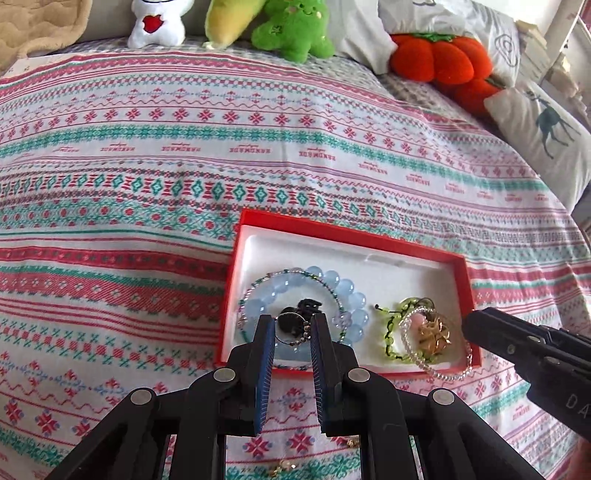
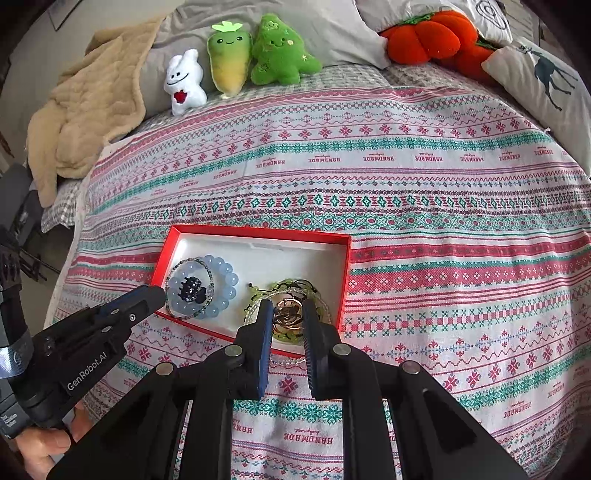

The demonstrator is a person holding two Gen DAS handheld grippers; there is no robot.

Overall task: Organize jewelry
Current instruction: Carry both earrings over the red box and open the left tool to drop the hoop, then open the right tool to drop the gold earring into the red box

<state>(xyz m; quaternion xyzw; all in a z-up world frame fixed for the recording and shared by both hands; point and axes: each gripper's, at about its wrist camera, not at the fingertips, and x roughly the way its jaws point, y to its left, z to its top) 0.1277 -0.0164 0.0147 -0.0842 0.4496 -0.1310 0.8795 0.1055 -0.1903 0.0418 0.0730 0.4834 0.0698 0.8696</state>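
Note:
A red box (image 1: 334, 229) with a white liner lies on the patterned bedspread; it also shows in the right wrist view (image 2: 258, 231). Its left half holds a blue bead bracelet (image 1: 341, 286), a thin beaded strand and a dark hair clip (image 1: 308, 306). Its right half holds a green cord bracelet (image 1: 389, 325), a clear bead bracelet (image 1: 408, 341) and a gold flower piece (image 1: 434, 332). My left gripper (image 1: 293, 323) is open over the box's near left edge, with a small ring on a ball chain (image 1: 295, 334) between its fingers. My right gripper (image 2: 286, 312) is open around the gold piece (image 2: 288, 317).
Plush toys (image 2: 229, 55) and an orange pumpkin cushion (image 2: 428, 31) line the far edge of the bed. A deer pillow (image 2: 546, 74) lies at the right, a beige blanket (image 2: 88, 107) at the left. Small gold pieces (image 1: 282, 467) lie on the bedspread under my left gripper.

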